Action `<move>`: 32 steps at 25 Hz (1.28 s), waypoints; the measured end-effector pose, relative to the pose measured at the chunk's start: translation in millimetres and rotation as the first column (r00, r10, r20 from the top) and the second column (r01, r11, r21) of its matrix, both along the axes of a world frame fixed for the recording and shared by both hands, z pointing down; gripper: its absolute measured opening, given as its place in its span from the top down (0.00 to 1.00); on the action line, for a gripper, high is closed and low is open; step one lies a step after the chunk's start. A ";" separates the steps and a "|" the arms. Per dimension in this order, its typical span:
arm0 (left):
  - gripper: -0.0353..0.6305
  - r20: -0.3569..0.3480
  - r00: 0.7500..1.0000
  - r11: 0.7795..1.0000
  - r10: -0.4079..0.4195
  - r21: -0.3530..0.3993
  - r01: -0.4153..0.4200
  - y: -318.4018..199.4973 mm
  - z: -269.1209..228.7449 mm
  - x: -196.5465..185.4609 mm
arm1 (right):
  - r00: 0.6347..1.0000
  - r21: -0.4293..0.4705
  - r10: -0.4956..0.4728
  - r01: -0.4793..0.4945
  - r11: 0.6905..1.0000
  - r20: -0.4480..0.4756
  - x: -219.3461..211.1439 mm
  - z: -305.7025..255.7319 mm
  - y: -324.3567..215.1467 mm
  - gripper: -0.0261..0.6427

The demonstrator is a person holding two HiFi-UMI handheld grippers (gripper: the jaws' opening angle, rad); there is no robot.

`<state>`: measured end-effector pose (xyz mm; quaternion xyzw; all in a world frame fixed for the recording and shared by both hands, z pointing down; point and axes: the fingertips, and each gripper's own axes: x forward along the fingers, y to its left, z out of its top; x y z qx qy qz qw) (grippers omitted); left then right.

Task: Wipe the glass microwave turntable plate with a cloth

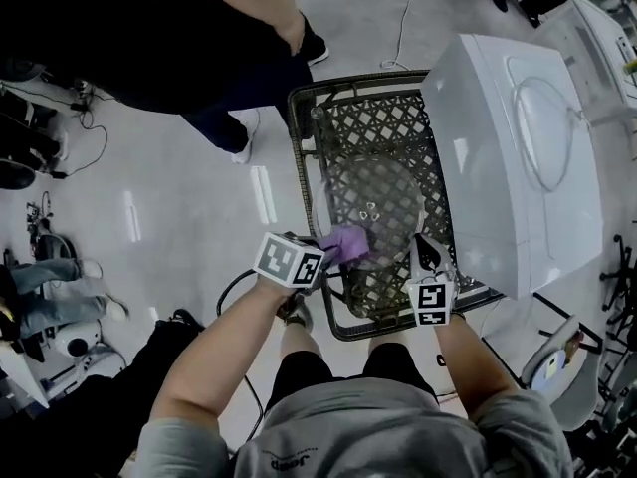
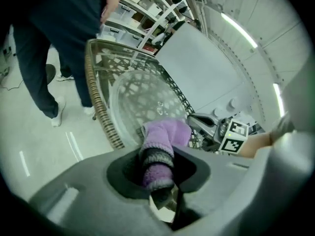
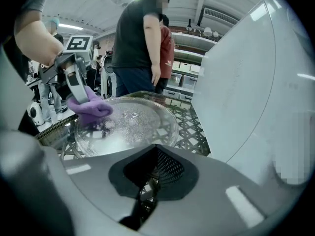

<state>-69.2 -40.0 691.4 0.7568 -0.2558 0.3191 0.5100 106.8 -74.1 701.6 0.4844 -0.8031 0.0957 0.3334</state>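
Note:
A round clear glass plate lies on the lattice top of a wicker basket table. My left gripper is shut on a purple cloth, which presses on the plate's near left rim. In the left gripper view the cloth sticks out of the jaws onto the plate. My right gripper sits at the plate's near right rim, its jaws closed on the edge. The right gripper view shows the plate just ahead, with the cloth and left gripper at its left.
A white appliance stands against the basket's right side. A person in dark trousers stands just beyond the basket's far left corner. Cables and equipment lie on the floor at left. Shelving stands in the background.

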 end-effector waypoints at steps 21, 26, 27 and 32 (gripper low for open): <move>0.80 -0.132 0.988 0.997 0.081 0.021 -0.079 27.7 -26.5 94.8 | 1.000 -0.016 -0.017 0.018 1.000 0.018 -4.8 -0.9 -2.4 0.96; 0.80 -0.086 0.988 0.992 0.126 0.001 -0.126 28.3 -5.8 116.1 | 0.999 -0.023 -0.017 0.017 1.000 0.031 -7.2 -2.1 -2.4 0.96; 0.80 -0.077 0.988 0.991 0.132 -0.005 -0.133 28.9 -2.3 117.7 | 0.999 -0.020 -0.015 0.016 1.000 0.029 -7.6 -2.2 -2.5 0.96; 0.80 -0.061 0.990 0.991 0.129 -0.022 -0.130 28.9 4.3 121.4 | 0.999 -0.016 -0.020 0.020 1.000 0.028 -6.1 -1.3 -2.7 0.96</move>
